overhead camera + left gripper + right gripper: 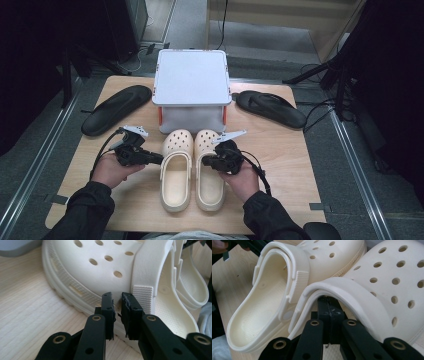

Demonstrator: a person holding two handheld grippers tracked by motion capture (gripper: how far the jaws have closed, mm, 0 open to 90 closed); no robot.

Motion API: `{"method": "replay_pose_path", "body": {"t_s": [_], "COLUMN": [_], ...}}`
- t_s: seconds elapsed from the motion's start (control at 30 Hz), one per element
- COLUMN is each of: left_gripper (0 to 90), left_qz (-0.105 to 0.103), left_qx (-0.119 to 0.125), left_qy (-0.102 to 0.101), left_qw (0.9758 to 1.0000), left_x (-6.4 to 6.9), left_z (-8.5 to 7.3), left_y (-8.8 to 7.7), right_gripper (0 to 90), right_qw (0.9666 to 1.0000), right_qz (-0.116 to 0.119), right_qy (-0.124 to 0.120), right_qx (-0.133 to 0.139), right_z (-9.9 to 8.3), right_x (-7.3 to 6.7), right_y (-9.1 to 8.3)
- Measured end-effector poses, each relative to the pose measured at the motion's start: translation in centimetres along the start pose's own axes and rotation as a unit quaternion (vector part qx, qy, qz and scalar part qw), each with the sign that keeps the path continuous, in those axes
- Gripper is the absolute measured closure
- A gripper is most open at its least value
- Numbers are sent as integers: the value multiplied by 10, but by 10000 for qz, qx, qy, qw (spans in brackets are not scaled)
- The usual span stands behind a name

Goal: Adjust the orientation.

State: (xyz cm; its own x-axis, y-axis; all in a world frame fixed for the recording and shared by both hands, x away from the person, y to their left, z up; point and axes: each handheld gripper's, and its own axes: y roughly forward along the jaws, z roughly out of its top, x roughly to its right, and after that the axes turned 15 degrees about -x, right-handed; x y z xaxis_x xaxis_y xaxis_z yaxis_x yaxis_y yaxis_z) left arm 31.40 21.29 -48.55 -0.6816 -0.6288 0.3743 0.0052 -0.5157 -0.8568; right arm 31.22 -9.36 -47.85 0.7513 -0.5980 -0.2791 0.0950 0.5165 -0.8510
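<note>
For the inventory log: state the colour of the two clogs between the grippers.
Cream, an off-white, with round holes in the toe tops. The clogs show best in the high view.

The high view looks forward and down from above the person's side, taking in the whole counter [280, 145] from well back. The left gripper view sits very close, facing the outer side of the left clog [105, 270] at 12 o'clock. The right gripper view, equally close, looks under the strap of the right clog [372, 290]. All three views share the pair of clogs.
</note>
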Motion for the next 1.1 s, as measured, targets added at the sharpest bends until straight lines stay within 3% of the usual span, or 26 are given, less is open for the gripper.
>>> {"method": "replay_pose_path", "body": {"t_s": [0.23,0.5,0.73,0.8,0.93,1.1], "left_gripper": [832,882,884,851,808,766], "left_qz": [-190,-206,-435,-365,-432,-371], "left_qx": [6,65,8,-9,-1,186], "left_qy": [74,0,9,-12,1,68], "left_qw": [9998,9998,9991,9993,9991,9991], "left_x": [4,8,8,7,6,8], "left_z": [1,-1,-3,-3,-4,-3], "left_y": [3,4,4,3,1,-10], "right_gripper": [900,900,900,889,856,775], "right_qw": [10000,10000,9999,9999,9999,9998], "right_qz": [22,29,68,66,57,-47], "right_qy": [18,31,23,14,95,57], "right_qx": [32,74,109,123,130,181], "right_z": [1,2,3,2,-1,-6], "right_x": [-2,-4,-2,0,3,1], "right_y": [2,3,4,4,2,-4]}}
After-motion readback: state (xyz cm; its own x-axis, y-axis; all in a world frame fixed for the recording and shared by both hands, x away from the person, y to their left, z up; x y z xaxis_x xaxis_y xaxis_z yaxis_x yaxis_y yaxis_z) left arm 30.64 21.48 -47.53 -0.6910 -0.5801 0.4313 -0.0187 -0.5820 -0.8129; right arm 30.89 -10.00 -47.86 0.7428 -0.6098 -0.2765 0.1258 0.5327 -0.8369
